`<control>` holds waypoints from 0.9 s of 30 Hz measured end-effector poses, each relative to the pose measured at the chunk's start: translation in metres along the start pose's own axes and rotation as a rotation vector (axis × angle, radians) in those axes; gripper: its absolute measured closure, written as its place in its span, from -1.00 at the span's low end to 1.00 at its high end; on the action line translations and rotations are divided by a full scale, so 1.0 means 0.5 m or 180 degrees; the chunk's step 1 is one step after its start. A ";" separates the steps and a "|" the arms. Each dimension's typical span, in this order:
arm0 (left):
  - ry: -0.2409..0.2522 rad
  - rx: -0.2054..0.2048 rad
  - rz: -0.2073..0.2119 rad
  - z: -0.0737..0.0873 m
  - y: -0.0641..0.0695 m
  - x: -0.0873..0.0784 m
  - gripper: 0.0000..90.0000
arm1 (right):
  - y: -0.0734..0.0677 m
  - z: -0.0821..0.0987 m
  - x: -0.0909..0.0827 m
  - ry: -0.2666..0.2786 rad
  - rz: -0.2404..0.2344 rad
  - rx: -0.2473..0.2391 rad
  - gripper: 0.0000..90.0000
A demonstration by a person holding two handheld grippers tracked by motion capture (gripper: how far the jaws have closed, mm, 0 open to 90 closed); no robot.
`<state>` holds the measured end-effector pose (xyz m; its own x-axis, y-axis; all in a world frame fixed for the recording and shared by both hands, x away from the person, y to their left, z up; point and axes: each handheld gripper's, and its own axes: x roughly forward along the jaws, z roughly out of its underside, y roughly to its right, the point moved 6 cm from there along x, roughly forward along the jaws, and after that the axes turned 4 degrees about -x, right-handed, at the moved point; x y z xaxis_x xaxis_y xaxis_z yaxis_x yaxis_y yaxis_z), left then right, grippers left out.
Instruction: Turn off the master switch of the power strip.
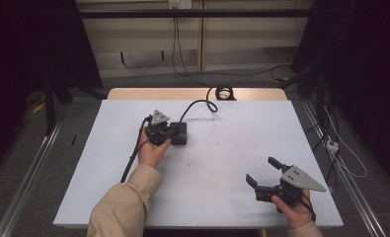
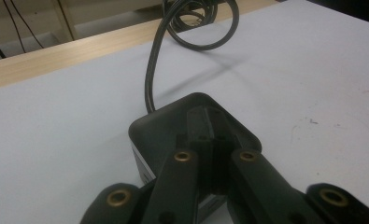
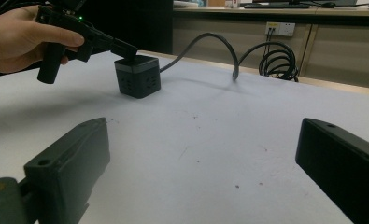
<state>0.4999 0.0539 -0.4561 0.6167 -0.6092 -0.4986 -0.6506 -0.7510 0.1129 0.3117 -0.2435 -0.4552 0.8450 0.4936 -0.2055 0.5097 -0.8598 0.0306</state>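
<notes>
Nearest the high camera, the right gripper (image 1: 262,174) rests low at the near right of the white table (image 1: 242,148), its jaws spread wide with nothing between them, well apart from the work. At the far left, the left gripper (image 1: 171,131) has its jaws pressed together, tips resting on the top face of the black power cube (image 1: 179,133); in the left gripper view the closed tips (image 2: 213,140) lie over what looks like a socket or slot in that top face, so they seem to press or poke, not grasp. A black cable (image 1: 198,105) runs from the cube's far side to a loose coil (image 1: 224,92) at the table's far edge. As I judge it, the risk is that a push off centre tips or slides the light cube across the smooth sheet, since nothing braces it and the other tool is far off. Stiff cable could also tug the cube round if it shifts.
</notes>
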 end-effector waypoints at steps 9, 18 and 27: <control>-0.0063 0.0097 -0.0038 0.001 0.013 -0.001 1.00 | 0.001 -0.001 -0.003 0.0008 0.0013 -0.0003 -0.94; -0.0039 0.0101 0.0013 0.001 0.011 0.000 1.00 | 0.002 -0.001 -0.005 0.0002 0.0019 -0.0002 -0.94; 0.0019 -0.0095 0.0177 -0.003 0.013 0.000 1.00 | 0.001 -0.001 -0.001 0.0007 0.0007 -0.0006 -0.94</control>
<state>0.4962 0.0489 -0.4541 0.5828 -0.6516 -0.4856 -0.6704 -0.7232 0.1659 0.3116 -0.2442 -0.4544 0.8465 0.4920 -0.2034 0.5082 -0.8606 0.0329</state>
